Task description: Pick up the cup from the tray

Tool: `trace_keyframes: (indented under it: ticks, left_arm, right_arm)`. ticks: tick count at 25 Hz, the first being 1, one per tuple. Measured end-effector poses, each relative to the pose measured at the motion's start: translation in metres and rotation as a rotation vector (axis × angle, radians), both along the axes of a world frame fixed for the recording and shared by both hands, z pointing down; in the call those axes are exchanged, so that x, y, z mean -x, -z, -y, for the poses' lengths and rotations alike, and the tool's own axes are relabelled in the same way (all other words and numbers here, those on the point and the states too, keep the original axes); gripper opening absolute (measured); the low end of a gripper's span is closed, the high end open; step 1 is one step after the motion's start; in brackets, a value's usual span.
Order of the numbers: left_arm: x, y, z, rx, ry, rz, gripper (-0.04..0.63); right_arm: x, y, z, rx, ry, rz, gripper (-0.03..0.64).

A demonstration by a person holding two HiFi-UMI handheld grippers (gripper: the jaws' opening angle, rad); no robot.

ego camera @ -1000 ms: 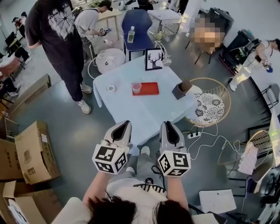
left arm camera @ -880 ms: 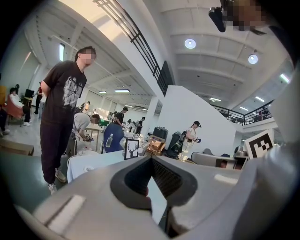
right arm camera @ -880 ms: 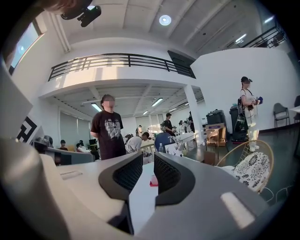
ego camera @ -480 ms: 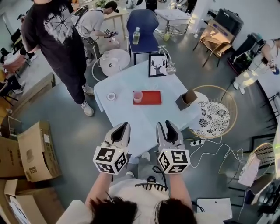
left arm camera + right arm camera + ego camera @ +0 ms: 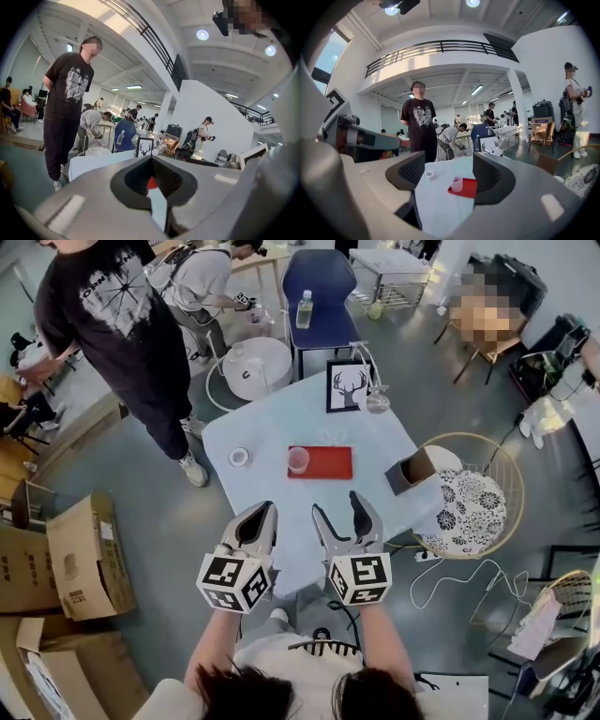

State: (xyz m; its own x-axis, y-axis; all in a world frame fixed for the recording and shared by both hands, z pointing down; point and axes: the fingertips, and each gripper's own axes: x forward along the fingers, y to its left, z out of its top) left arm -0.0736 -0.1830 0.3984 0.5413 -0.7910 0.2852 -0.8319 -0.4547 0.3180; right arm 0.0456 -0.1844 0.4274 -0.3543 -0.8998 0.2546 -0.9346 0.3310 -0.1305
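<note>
Left gripper [image 5: 265, 513] low at the near table edge, fingers pressed together, nothing between them; only a sliver of red shows past the tips in the left gripper view. Right gripper [image 5: 336, 505] just beside it, fingers spread wide, empty. Both hover over the near part of the light-blue clothed table [image 5: 281, 507], well apart from the cup. Pink translucent cup [image 5: 298, 459] stands upright on the left end of the red tray [image 5: 330, 463], mid-table; in the right gripper view it sits framed between the spread fingers. White tape roll [image 5: 239, 457] left of the tray. Brown box [image 5: 410, 472] at the right edge. Deer picture frame [image 5: 348, 387] upright at the far edge. Person in black T-shirt [image 5: 112, 324] stands beyond, to the left.
</note>
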Motion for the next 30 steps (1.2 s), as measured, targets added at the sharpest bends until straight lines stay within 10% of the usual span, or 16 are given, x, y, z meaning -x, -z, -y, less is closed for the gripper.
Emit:
trace_keyframes:
  ticks: [30]
  left_arm:
    - [0.012,-0.083,0.082,0.140,0.206,-0.046,0.000]
  right_arm:
    - [0.053,-0.185,0.124,0.165,0.178,-0.157,0.414]
